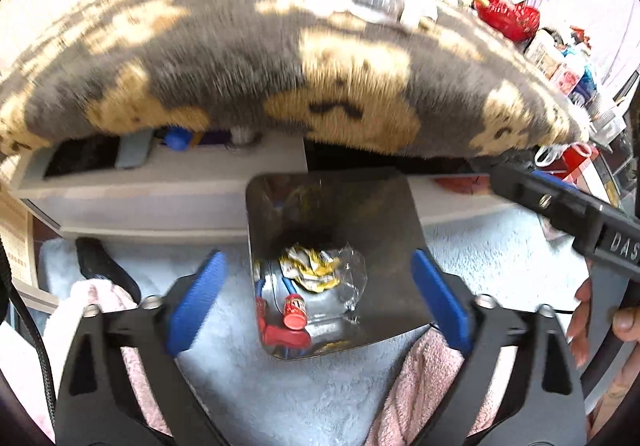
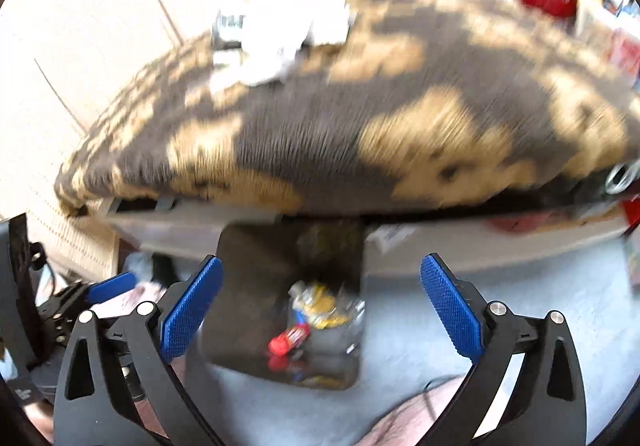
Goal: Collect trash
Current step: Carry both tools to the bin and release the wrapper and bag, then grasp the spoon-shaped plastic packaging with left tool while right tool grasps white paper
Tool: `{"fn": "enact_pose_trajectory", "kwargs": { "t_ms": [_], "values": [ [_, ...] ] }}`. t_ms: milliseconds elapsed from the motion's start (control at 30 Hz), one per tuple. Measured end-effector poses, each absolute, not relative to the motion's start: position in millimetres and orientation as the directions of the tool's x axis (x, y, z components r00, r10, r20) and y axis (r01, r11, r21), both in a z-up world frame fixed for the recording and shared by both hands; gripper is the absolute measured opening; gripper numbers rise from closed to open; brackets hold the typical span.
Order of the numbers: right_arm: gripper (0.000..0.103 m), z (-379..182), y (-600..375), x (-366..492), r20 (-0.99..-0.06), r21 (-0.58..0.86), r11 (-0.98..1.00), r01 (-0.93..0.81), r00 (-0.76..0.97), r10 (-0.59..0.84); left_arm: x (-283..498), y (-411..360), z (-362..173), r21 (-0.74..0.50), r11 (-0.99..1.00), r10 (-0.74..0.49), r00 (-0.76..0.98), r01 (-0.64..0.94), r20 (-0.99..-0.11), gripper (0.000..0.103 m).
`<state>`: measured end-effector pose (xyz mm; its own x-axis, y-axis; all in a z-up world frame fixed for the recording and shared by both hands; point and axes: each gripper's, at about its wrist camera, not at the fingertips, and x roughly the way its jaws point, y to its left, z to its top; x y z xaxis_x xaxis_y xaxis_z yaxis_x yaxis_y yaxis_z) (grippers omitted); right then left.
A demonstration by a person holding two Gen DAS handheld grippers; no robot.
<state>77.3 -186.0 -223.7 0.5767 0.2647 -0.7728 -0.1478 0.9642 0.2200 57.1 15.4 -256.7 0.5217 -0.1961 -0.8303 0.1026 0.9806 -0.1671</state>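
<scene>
Right wrist view motion-blurred, bin [image 2: 256,286] contents [image 2: 316,306] indistinct, far rim hidden

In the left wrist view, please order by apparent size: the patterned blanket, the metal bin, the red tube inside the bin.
1. patterned blanket
2. metal bin
3. red tube
The bin sits nearer the camera, but the order is clear.

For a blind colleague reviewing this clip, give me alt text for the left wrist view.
The open left claw hangs over a shiny metal bin holding a crumpled yellow wrapper and a red tube. Behind is a grey and tan plush blanket.
</scene>
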Motion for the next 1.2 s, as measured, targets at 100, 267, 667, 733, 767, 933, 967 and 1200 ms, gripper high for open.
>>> {"fn": "enact_pose_trajectory", "kwargs": {
  "t_ms": [100, 267, 667, 733, 767, 933, 967, 1200],
  "values": [
    [0.100, -199, -198, 77, -0.736, 0.190, 0.972, -0.141, 0.635, 0.236, 56, 19, -237, -0.166, 0.981, -0.193, 0.557, 0.100, -0.807, 0.095],
    [0.100, -165, -214, 89, -0.685, 0.183, 0.976, -0.118, 0.697, 0.213, 67, 26, -211, -0.169, 0.981, -0.192, 0.599, 0.095, -0.778, 0.095],
    [0.099, -134, -218, 147, -0.634, 0.192, 0.975, -0.110, 0.745, 0.209, 134, 34, -183, -0.136, 0.985, -0.173, 0.645, 0.107, -0.744, 0.095],
    [0.100, -138, -212, 161, -0.641, 0.206, 0.970, -0.126, 0.732, 0.231, 145, 35, -182, -0.133, 0.985, -0.171, 0.647, 0.107, -0.743, 0.094],
    [0.099, -140, -209, 167, -0.645, 0.216, 0.967, -0.135, 0.724, 0.245, 153, 34, -183, -0.130, 0.986, -0.170, 0.649, 0.109, -0.741, 0.094],
    [0.077, -153, -190, 196, -0.659, 0.290, 0.939, -0.186, 0.673, 0.337, 181, 31, -188, -0.119, 0.984, -0.175, 0.641, 0.130, -0.747, 0.078],
    [0.069, -154, -186, 199, -0.660, 0.305, 0.932, -0.197, 0.662, 0.356, 187, 30, -190, -0.115, 0.983, -0.178, 0.636, 0.140, -0.751, 0.075],
    [0.063, -164, -145, 219, -0.672, 0.305, 0.917, -0.258, 0.624, 0.399, 207, 23, -197, -0.099, 0.978, -0.192, 0.623, 0.182, -0.758, 0.065]
  ]
}}
